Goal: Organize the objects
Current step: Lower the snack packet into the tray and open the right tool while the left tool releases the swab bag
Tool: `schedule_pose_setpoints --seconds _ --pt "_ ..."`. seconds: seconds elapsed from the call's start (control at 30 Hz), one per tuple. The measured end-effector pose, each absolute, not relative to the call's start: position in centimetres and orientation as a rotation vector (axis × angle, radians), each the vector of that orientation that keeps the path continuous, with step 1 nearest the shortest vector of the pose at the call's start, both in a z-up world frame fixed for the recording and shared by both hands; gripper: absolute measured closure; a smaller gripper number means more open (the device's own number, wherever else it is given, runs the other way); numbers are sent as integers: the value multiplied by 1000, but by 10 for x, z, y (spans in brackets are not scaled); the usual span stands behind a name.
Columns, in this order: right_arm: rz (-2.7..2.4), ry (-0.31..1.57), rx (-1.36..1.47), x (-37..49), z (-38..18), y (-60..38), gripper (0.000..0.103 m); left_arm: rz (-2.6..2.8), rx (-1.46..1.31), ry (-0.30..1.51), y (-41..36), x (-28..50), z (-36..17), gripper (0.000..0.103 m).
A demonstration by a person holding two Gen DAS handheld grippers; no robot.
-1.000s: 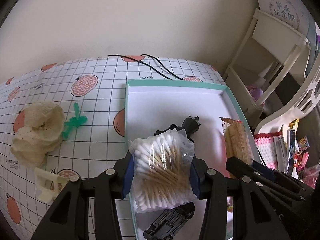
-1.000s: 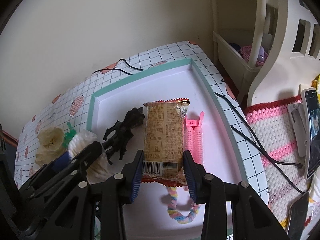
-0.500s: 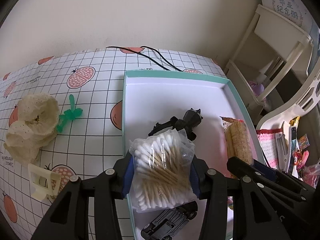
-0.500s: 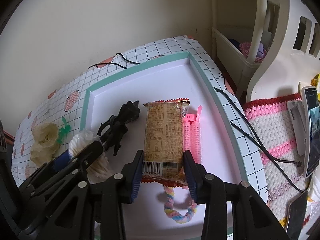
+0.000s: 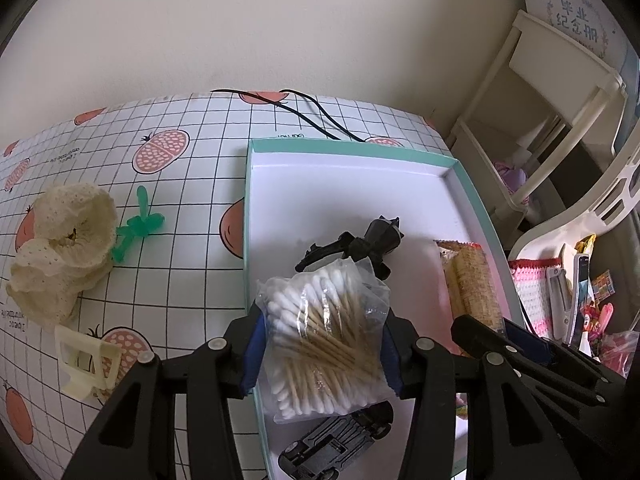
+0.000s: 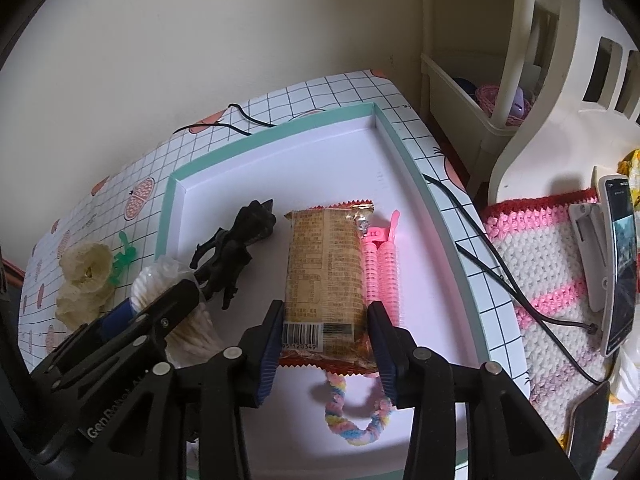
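My left gripper (image 5: pixel 320 350) is shut on a clear bag of cotton swabs (image 5: pixel 326 344), held over the near left part of a teal-rimmed white box (image 5: pixel 352 146). My right gripper (image 6: pixel 326 344) is shut on a brown snack packet (image 6: pixel 324 276) above the same box (image 6: pixel 280 130). In the box lie a black toy figure (image 5: pixel 360 244), a black toy car (image 5: pixel 340 446), a pink hair roller (image 6: pixel 382 268) and a pastel braided loop (image 6: pixel 356 428). The swab bag (image 6: pixel 160 284) and my left gripper's fingers (image 6: pixel 168 308) show at the left of the right wrist view.
On the checked fruit-print tablecloth (image 5: pixel 184 200) left of the box lie a cream lace cloth (image 5: pixel 60 248), a green plastic piece (image 5: pixel 138 228) and a cream clip (image 5: pixel 86 358). A black cable (image 5: pixel 312 118) runs behind the box. A crocheted mat (image 6: pixel 548 264), a phone (image 6: pixel 620 264) and cream shelving (image 6: pixel 500 80) stand to the right.
Both grippers keep their hold. The cameras have drawn back slightly from the box, so the tablecloth items and box sit a little farther away in view.
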State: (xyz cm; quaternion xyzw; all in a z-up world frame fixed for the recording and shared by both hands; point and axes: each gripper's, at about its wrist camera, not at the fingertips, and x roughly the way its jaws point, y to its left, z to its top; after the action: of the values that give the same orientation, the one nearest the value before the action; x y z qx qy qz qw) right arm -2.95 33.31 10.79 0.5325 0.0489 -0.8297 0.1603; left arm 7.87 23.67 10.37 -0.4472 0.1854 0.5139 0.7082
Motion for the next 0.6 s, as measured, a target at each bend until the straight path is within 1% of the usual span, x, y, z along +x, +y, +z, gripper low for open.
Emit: schedule_pose_setpoints --seconds 0.23,0.33,0.6 --pt "-2374 149 1509 -29 113 334 51 1144 -996 400 235 74 109 50" --pt "-2377 149 1502 -29 116 334 51 1146 -995 389 234 71 112 48" --pt "-2380 154 1474 -26 128 333 51 1158 -966 361 229 64 127 47"
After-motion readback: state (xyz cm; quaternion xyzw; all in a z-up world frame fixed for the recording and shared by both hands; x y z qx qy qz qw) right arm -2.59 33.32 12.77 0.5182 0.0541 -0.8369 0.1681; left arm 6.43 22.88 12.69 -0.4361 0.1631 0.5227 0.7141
